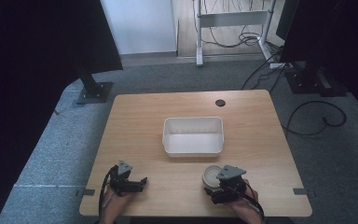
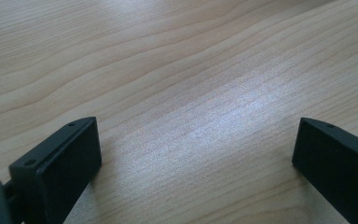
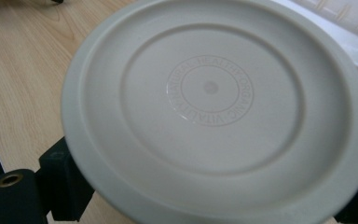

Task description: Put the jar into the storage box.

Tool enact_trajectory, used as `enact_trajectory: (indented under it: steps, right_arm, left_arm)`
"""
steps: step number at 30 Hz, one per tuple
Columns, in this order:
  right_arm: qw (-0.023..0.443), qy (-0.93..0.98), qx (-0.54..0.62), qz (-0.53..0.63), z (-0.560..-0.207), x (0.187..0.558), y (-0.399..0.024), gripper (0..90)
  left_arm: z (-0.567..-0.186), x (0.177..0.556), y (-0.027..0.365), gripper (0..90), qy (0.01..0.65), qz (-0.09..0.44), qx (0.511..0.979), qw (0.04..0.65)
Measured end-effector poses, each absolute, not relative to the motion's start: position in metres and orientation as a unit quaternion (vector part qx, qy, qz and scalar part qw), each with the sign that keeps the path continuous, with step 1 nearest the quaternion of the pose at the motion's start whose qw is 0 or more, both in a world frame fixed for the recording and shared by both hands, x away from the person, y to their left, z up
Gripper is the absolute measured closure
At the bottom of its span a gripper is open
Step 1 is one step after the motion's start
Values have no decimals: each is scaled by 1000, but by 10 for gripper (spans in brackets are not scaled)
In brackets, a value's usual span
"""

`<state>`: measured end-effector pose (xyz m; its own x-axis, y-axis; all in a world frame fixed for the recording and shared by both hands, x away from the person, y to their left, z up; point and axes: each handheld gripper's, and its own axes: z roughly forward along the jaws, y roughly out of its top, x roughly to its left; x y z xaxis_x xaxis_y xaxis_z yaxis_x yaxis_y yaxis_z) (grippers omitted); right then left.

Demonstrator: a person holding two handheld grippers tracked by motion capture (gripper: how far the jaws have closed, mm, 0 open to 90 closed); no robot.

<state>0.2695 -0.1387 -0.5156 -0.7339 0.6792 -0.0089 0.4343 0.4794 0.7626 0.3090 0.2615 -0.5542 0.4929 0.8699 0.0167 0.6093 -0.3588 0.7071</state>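
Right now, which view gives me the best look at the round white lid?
The right gripper view: the round white lid sits close up between the jaws, embossed lettering legible. The high view shows it small, partly behind the right gripper.

lid [image 3: 214, 107]: covers right tool's jaw tips, lower rim cut by frame edge | white bin [image 3: 349, 23]: only a blurred corner visible

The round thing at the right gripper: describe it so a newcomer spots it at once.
On the wooden table, look just in front of the white rectangular bin, toward its right corner. There sits a round off-white lid between the jaws of the right gripper. It is the one flat disc, with concentric rings and embossed lettering around its centre.
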Motion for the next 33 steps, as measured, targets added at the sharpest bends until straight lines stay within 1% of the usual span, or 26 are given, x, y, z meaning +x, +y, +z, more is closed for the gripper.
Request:
enact_trajectory:
  steps: [13,33]
  right_arm:
    - [154,843,331,395,-510,284,-130,96]
    - [170,836,336,398,-502,305,-121,95]
  left_arm:
    - [-554,309,261,9,463,199,800,327]
    - [-554,309,262,8,463,199,800,327]
